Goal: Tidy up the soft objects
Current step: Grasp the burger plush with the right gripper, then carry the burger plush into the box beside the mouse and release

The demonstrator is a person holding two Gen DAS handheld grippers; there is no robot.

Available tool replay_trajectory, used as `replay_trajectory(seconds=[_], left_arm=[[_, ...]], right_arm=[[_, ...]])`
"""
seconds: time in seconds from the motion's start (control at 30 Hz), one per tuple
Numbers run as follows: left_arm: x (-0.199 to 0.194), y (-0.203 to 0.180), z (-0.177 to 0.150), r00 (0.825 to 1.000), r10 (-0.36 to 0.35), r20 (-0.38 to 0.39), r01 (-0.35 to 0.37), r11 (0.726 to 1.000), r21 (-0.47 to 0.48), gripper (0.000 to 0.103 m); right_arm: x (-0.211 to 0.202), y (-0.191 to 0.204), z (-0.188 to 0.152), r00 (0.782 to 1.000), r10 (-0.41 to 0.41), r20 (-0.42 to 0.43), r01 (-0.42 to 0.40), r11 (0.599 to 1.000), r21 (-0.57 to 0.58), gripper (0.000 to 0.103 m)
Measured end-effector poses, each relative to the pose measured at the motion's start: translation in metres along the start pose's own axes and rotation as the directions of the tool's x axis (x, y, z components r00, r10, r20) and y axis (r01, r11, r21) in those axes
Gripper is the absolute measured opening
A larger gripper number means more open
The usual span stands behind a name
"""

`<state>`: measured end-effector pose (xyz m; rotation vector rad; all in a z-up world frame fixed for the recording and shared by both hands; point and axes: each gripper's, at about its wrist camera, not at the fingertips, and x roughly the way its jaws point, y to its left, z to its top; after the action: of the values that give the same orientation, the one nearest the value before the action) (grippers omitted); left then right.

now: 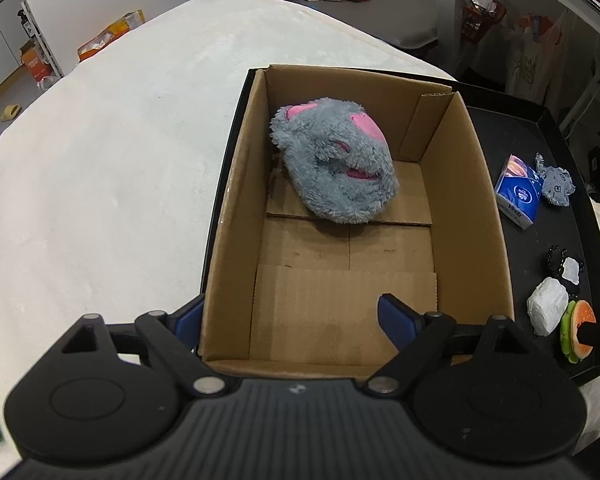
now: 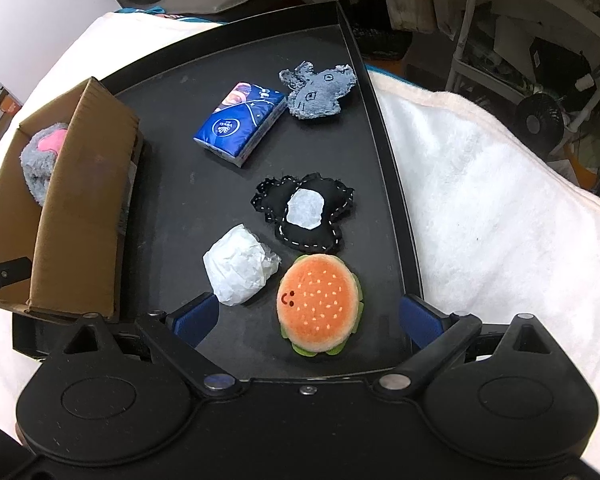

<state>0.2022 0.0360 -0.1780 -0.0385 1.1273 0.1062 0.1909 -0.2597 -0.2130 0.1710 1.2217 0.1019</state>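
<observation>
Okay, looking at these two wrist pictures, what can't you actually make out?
- Grey plush: right wrist view, mostly hidden behind the cardboard box wall.
- Burger plush: left wrist view, partly covered by the other gripper's dark finger.
- Tissue pack lettering: too small to read.

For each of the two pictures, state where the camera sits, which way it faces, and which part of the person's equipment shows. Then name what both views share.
Left wrist: sits on the left tongs, looking steeply down into the cardboard box holding the grey plush; its open blue-padded fingers show.
Right wrist: sits on the right tongs, looking steeply down at the black tray and burger plush; its open fingers show.
Shared: box, grey plush, tray, burger plush, tissue pack.
</observation>
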Motion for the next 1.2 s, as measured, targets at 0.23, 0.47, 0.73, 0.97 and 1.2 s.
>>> replay_trajectory(seconds=[0.23, 0.47, 0.73, 0.97, 1.2], left_arm=[[0.001, -0.001, 0.0, 1.0, -0.008, -0.003, 0.008, 1.0, 0.007, 0.09], [0.002, 0.005, 0.0, 0.999, -0.034, -0.007, 0.033, 0.999, -0.011, 0.09], [-0.009, 0.019, 0.001, 0.998, -0.038, 0.052, 0.041, 0.998, -0.057, 0.09], [-0.009, 0.032, 0.001, 0.996, -0.051, 0.071, 0.058, 0.994, -0.094, 0.089], [-0.013, 0.038, 0.0, 0.992, -0.076, 0.1, 0.087, 0.99, -0.115, 0.087]], right_arm=[[0.007, 0.0, 0.0, 1.0, -0.026, -0.017, 0.026, 1.0, 0.002, 0.086], [0.021, 0.003, -0.004, 0.996, -0.059, -0.071, 0.059, 0.998, -0.003, 0.041], [0.003, 0.015, 0.0, 0.998, -0.064, -0.001, 0.064, 0.998, -0.021, 0.038], [-0.027, 0.043, 0.012, 0.997, -0.034, 0.069, 0.039, 0.997, -0.067, 0.038], [-0.05, 0.079, 0.028, 0.992, 0.017, 0.126, -0.001, 0.992, -0.124, 0.038]])
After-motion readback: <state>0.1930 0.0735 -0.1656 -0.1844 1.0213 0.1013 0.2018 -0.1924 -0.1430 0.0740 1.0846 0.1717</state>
